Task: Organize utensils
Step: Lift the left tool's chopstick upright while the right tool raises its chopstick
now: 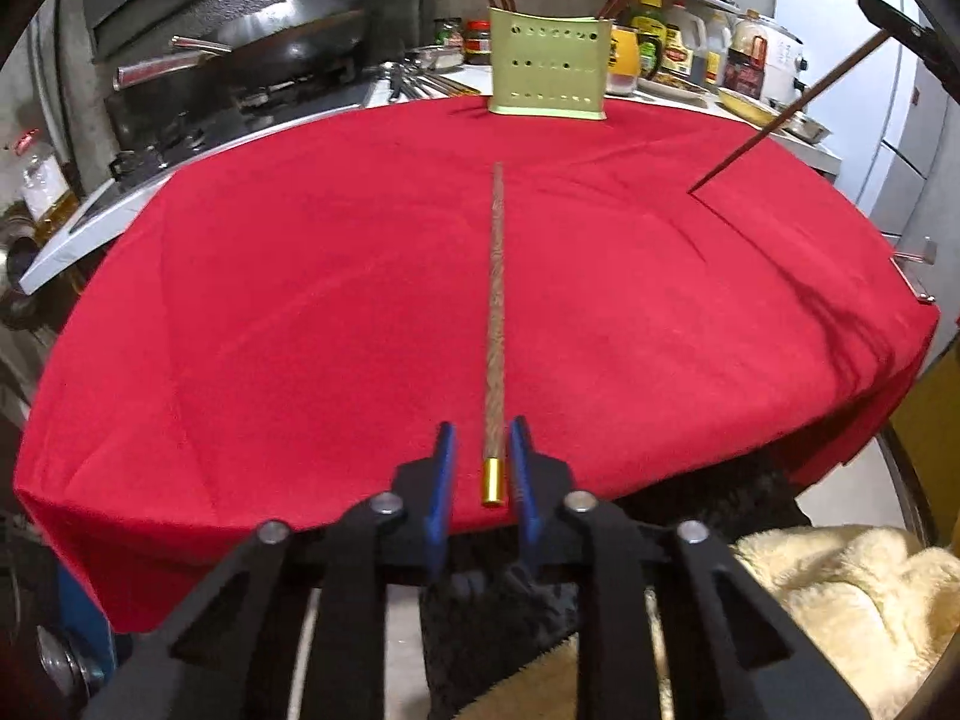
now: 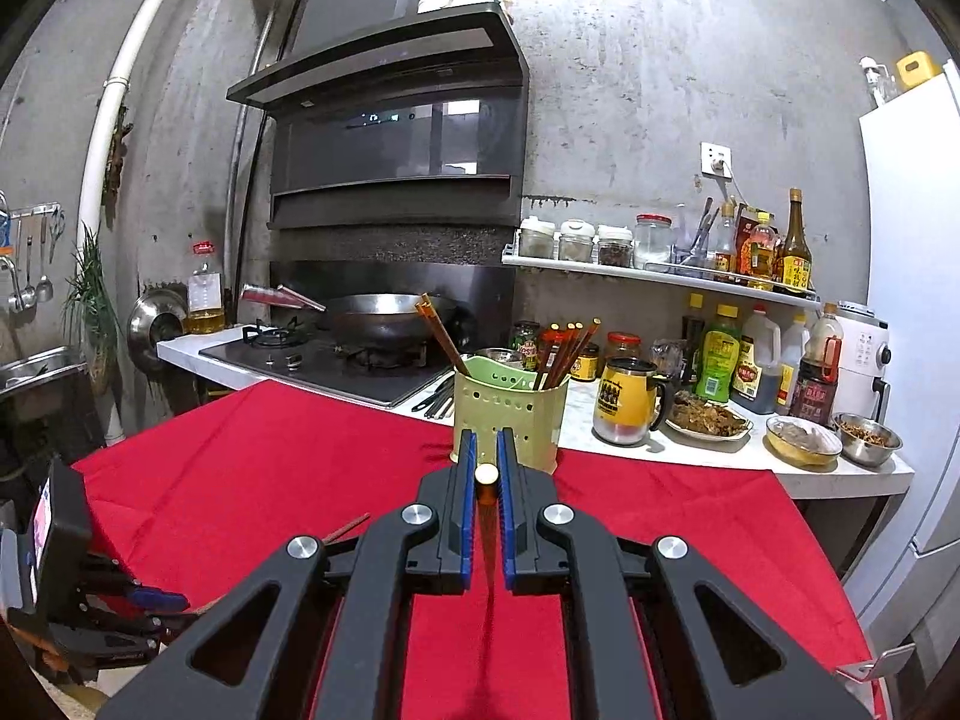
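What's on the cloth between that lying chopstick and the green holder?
Nothing: the left wrist view shows bare red cloth from the chopstick to the holder.

The tablecloth [image 1: 300, 300] is matt red cloth. The chopstick [image 1: 495, 312] looks like rough-grained wood with a glossy gold metal cap. The holder [image 1: 549, 63] is smooth green plastic.

A: Cloth [image 1: 300, 300]?
B: Plain red. Chopstick [image 1: 497, 300] on it: mottled brown, gold cap.
A: Holder [image 2: 510, 414]?
B: Pale green, rows of punched holes; reddish-brown chopsticks [image 2: 561, 354] inside.
A: Gripper pads [image 1: 443, 480]?
B: Blue on black frames. Mug [image 2: 624, 405]: yellow, black print.
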A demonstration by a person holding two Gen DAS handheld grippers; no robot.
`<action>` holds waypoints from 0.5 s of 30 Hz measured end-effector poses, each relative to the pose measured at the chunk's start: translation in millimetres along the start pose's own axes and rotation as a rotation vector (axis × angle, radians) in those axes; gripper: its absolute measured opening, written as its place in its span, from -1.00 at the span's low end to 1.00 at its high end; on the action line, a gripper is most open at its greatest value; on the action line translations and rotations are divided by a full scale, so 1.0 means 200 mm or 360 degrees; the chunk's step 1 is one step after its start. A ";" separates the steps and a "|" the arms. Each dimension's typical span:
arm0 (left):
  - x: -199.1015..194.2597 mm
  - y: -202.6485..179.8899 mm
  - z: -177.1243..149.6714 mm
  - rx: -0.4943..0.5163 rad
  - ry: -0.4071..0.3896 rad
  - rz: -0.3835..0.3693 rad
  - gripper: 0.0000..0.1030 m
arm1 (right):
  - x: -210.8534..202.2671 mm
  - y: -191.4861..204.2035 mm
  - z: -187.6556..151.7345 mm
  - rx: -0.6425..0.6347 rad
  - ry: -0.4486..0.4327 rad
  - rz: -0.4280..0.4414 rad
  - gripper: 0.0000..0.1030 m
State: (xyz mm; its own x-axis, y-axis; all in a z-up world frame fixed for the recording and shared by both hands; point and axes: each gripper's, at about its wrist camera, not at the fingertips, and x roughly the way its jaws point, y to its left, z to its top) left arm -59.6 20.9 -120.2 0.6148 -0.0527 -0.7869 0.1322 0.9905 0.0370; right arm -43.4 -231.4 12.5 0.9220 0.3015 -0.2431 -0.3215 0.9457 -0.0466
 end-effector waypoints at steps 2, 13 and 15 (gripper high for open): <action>0.00 0.00 -0.01 0.0024 -0.0015 0.0035 -0.86 | -0.01 0.00 -0.01 0.0000 -0.0002 -0.0004 -0.86; -0.31 0.05 0.31 0.0044 -0.0533 -0.0025 -0.88 | -0.03 -0.06 -0.02 0.0085 0.0010 -0.0007 -0.86; -0.40 0.06 0.38 0.0038 -0.0651 -0.0050 -0.88 | -0.02 -0.07 -0.01 0.0100 0.0009 -0.0005 -0.86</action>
State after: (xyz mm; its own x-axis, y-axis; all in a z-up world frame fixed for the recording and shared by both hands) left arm -47.8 26.9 -9.3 0.8681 -0.1339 -0.4780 0.1710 0.9847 0.0346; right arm -42.9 -246.7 12.0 0.9216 0.2979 -0.2487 -0.3042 0.9525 0.0137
